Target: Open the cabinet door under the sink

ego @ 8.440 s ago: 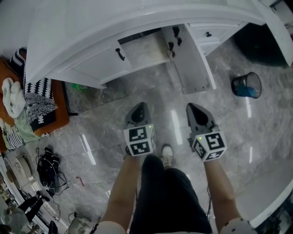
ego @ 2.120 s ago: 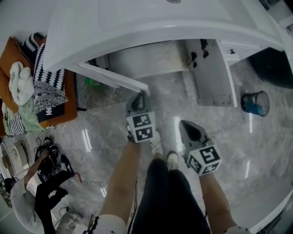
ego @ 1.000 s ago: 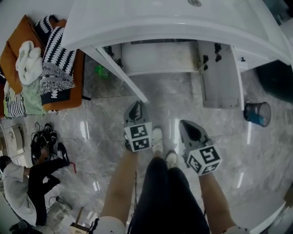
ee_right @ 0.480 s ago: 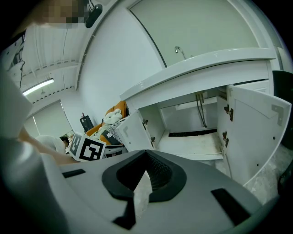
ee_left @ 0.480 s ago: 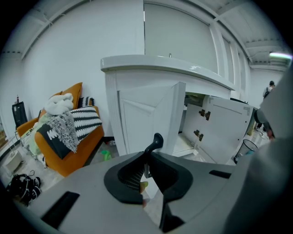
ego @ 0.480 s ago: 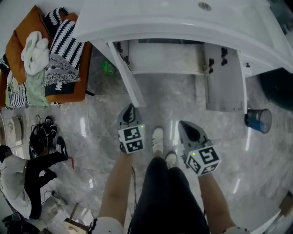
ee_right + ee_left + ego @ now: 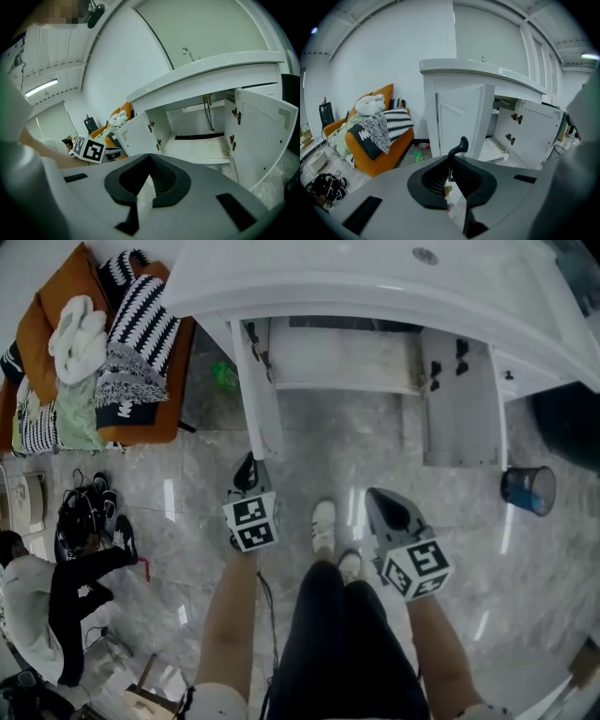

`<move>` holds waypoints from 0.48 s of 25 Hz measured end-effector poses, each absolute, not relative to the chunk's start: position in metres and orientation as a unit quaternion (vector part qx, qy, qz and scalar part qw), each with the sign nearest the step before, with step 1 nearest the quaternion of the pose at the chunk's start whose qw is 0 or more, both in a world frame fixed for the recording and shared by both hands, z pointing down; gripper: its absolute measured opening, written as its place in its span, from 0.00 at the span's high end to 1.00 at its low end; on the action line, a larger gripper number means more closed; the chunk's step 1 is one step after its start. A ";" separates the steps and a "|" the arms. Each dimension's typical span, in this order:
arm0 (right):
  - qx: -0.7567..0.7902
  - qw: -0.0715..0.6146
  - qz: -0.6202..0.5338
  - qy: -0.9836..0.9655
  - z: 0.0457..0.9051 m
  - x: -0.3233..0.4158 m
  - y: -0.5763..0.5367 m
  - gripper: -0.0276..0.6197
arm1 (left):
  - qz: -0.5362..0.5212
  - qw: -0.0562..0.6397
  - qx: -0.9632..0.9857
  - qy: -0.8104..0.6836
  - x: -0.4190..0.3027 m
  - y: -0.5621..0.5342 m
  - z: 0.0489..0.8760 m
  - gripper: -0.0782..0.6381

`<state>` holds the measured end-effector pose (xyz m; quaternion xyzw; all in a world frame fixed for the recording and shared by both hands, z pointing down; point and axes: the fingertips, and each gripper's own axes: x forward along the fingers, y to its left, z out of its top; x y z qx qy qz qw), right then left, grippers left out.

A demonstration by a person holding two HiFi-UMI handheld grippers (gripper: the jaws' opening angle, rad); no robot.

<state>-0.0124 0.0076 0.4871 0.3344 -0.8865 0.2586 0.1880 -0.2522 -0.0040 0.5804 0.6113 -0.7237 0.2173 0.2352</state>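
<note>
Only the left gripper view shows the handle [image 7: 461, 144] of the left door [image 7: 458, 112], which stands wide open under the sink [image 7: 478, 69]. The left claw [image 7: 451, 158] has just been closing and pinches it. The right claw [image 7: 149, 157] is closed, empty.

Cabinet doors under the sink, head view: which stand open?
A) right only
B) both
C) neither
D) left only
B: the left door and the right door both stand swung out, and the cabinet's inside shows between them.
</note>
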 end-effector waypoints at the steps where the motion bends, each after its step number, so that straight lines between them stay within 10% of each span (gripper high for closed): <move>1: 0.332 0.188 0.258 -0.887 0.487 -0.013 0.009 0.95 | 0.213 0.238 0.609 -0.726 -0.256 -0.002 0.581 0.85; 12: 0.297 0.198 0.253 -0.899 0.489 -0.043 0.026 0.95 | 0.190 0.244 0.619 -0.722 -0.299 0.008 0.579 0.86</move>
